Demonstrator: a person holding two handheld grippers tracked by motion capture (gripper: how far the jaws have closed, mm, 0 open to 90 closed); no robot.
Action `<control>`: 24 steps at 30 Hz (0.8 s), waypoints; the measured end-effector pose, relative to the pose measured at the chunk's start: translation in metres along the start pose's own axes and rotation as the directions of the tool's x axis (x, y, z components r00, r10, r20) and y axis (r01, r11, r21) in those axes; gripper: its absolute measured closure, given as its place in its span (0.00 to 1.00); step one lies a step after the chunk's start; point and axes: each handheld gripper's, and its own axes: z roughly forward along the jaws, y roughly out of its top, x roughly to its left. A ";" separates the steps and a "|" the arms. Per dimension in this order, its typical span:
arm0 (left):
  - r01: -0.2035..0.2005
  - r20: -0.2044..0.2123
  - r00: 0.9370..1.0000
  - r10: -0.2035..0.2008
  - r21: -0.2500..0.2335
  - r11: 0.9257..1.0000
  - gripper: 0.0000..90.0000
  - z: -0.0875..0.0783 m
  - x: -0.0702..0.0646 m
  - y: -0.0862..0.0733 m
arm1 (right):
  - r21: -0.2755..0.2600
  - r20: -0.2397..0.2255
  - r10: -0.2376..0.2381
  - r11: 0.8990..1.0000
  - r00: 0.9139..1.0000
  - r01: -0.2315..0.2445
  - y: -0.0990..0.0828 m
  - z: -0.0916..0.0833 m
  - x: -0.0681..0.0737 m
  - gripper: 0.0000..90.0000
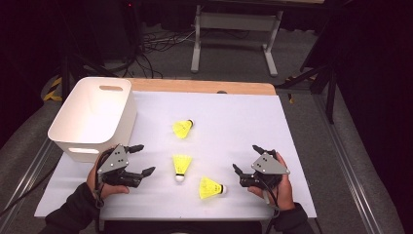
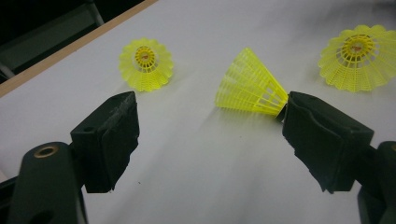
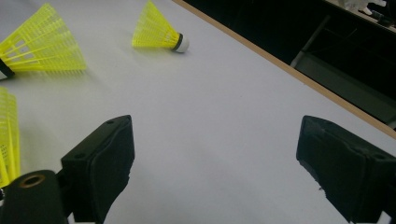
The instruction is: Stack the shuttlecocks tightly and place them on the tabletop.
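- Near edge: left tool and right tool rest on the white table, jaws of both apart and empty.
- Between them lie three yellow shuttlecocks: nearest, middle, farthest, none held.
- Judged step: approach before a first grasp; the next move calls for closing on the middle shuttlecock.
- Far left: white bin, the probable destination.
- No legible writing or brand.

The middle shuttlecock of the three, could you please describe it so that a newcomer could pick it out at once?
Start at the white bin on the table's far left corner, then look right to three yellow shuttlecocks on the white table. The middle shuttlecock lies between the two grippers. It alone points its white cork toward the person.
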 end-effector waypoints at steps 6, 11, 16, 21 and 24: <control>-0.014 0.034 0.999 0.014 0.000 1.000 0.25 0.006 -0.003 0.007 | 0.006 -0.002 -0.004 1.000 1.000 0.004 0.000 0.000 0.001 0.14; -0.042 0.083 0.996 0.041 0.009 0.999 0.28 0.014 -0.009 0.015 | 0.011 -0.006 -0.004 1.000 1.000 0.004 -0.001 0.001 0.001 0.14; -0.044 0.125 0.991 0.041 0.022 0.999 0.29 0.025 -0.011 0.022 | 0.018 -0.009 -0.004 1.000 1.000 0.004 -0.001 0.002 0.001 0.14; -0.051 0.173 0.984 0.039 0.062 0.997 0.31 0.041 -0.013 0.022 | 0.024 -0.012 -0.007 1.000 1.000 0.007 -0.001 0.002 0.001 0.14; -0.041 0.192 0.981 0.025 0.078 0.996 0.30 0.049 -0.012 0.025 | 0.026 -0.010 0.000 1.000 1.000 0.001 -0.001 0.002 0.000 0.14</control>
